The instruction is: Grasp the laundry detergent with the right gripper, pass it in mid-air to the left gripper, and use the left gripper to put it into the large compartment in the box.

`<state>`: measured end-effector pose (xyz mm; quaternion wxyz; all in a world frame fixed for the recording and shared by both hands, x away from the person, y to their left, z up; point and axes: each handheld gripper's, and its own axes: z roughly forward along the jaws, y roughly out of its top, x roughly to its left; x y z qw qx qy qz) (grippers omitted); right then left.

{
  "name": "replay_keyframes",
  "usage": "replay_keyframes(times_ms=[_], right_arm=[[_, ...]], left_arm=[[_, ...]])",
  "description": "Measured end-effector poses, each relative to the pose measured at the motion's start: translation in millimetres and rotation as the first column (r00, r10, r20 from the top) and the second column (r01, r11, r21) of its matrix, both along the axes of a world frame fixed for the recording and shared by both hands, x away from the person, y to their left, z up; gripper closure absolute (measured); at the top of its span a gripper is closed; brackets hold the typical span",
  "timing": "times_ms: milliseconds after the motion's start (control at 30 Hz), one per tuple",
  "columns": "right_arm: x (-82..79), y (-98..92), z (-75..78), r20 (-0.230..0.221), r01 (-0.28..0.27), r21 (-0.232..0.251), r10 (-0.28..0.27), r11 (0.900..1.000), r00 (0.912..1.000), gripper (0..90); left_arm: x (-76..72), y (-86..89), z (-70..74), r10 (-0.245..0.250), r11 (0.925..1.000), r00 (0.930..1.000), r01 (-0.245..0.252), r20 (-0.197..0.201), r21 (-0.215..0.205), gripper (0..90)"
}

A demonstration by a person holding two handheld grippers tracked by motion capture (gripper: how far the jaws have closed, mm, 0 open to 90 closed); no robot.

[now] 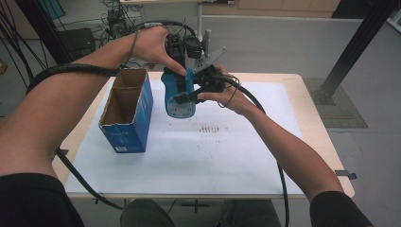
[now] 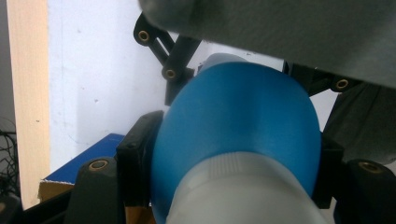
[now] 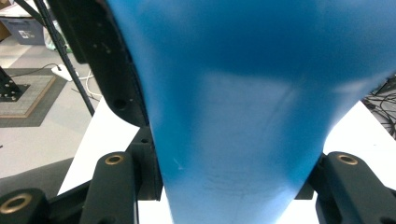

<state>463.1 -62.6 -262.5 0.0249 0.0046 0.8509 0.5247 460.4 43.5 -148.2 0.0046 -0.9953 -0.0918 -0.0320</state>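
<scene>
While both grippers' fingers pinch it, smooth blue plastic bottle [image 1: 179, 97] hangs beside cardboard box [image 1: 127, 111].

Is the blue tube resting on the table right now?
No: both grippers hold the blue tube up above the white sheet, beside the open box.

High view: fixed above the person's side, facing forward and down over the whole worktop [image 1: 265, 156], from some way off. Left gripper view: rides on the left tongs [image 1: 182, 78], looks along their jaws, very near the blue bottle [image 2: 238, 135]. Right gripper view: rides on the right tongs [image 1: 191, 97], equally near. All three views share the bottle and the white worktop.
</scene>
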Motion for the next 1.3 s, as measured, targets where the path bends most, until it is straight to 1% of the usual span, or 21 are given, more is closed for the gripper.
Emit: replay_keyframes(times_ms=[133,233,433,500,533,733,833,867,933,967,1100,1133,1167,1200,1267,1300], right_arm=[[0.8,-0.3,0.0,-0.001,0.001,0.003,-0.001,1.0,1.0,44.0],[1.7,-0.3,-0.1,0.003,-0.001,0.004,0.001,1.0,1.0,43.9],[1.9,-0.2,-0.6,-0.007,-0.003,0.002,0.003,1.0,1.0,43.7],[2.5,-0.1,-0.7,-0.004,-0.006,0.004,0.006,1.0,1.0,43.7],[3.6,0.0,-0.8,0.006,-0.006,0.007,0.006,1.0,1.0,43.6],[4.2,0.6,-1.5,0.002,-0.011,0.008,0.011,1.0,0.9999,43.4],[5.3,0.8,-1.9,0.009,-0.01,0.01,0.01,1.0,0.9999,43.2],[4.7,0.4,-1.7,-0.003,-0.007,0.006,0.007,1.0,1.0,43.2],[4.3,0.1,-1.6,-0.011,-0.003,0.002,0.003,1.0,0.9999,43.1],[2.9,-0.9,-1.4,-0.029,0.011,-0.013,-0.011,1.0,0.9995,43.1],[3.4,-0.7,-1.6,-0.033,0.007,-0.01,-0.008,1.0,0.9994,43.0],[5.2,0.3,-2.0,-0.012,-0.005,0.003,0.005,1.0,0.9999,43.0],[5.2,0.2,-2.1,-0.014,-0.005,0.002,0.005,1.0,0.9999,42.9],[3.6,-1.0,-1.7,-0.038,0.007,-0.012,-0.008,1.0,0.9992,42.9],[3.6,-0.9,-1.7,-0.038,0.007,-0.012,-0.008,1.0,0.9992,42.9],[5.8,0.0,-2.4,-0.015,-0.005,0.002,0.005,1.0,0.9999,42.9]], left_arm=[[0.4,0.2,0.4,-0.004,1.0,1.0,0.004,0.008,-0.003,35.7],[0.6,0.5,0.3,-0.002,1.0,1.0,0.002,0.005,-0.004,35.8],[1.1,0.5,-0.2,-0.003,1.0,1.0,0.003,0.006,-0.004,36.1],[1.3,0.6,0.0,-0.003,1.0,1.0,0.003,0.005,-0.001,36.2],[1.5,0.6,0.0,-0.003,1.0,1.0,0.003,0.004,-0.002,36.2],[2.4,1.6,-0.8,0.0,1.0,1.0,0.0,-0.001,-0.004,36.3],[2.6,2.4,-0.7,0.004,1.0,1.0,-0.004,0.001,-0.008,36.3],[2.8,2.8,-0.6,0.007,0.9999,1.0,-0.007,-0.001,-0.01,36.4],[2.6,3.1,-1.0,0.011,0.9998,0.9999,-0.011,-0.002,-0.017,36.4],[2.8,3.1,-0.8,0.009,0.9998,1.0,-0.01,-0.002,-0.015,36.4],[3.1,2.9,-1.3,0.012,0.9998,0.9999,-0.012,-0.004,-0.015,36.5],[3.3,2.8,-1.3,0.012,0.9998,0.9999,-0.012,-0.005,-0.014,36.5],[3.4,2.8,-1.1,0.011,0.9999,0.9999,-0.011,-0.006,-0.013,36.4],[3.6,2.8,-1.3,0.012,0.9999,0.9999,-0.012,-0.006,-0.012,36.5],[3.9,2.8,-1.2,0.01,0.9999,0.9999,-0.01,-0.006,-0.011,36.5],[4.0,2.7,-1.5,0.011,0.9999,0.9999,-0.011,-0.007,-0.012,36.5]])
